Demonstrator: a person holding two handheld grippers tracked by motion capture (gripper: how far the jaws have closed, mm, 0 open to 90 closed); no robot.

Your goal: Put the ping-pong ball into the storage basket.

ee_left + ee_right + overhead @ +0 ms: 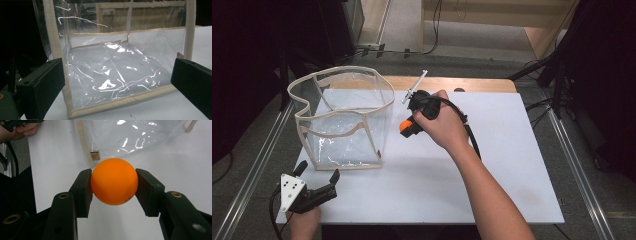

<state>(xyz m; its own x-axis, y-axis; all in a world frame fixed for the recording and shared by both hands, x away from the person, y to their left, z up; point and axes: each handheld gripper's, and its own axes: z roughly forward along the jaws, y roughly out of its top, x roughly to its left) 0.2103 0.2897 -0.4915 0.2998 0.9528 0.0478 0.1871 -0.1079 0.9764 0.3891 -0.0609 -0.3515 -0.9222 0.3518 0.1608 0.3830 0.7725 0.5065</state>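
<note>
The right gripper [113,182] is clamping a smooth, round orange ball [114,181] between its flat black jaws, holding it above the white table [492,165] just beside the bag [343,117]. The bag is standing upright and open, its walls being clear, crinkled, shiny plastic edged with beige fabric strips. The left gripper [318,172] is resting near the table's front corner, its blocky jaws standing wide apart with nothing between them, facing the bag.

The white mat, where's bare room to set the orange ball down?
The white mat is bare right of the right gripper holding the orange ball, and along its near edge. Crowded: the clear bag and left gripper at left.
</note>
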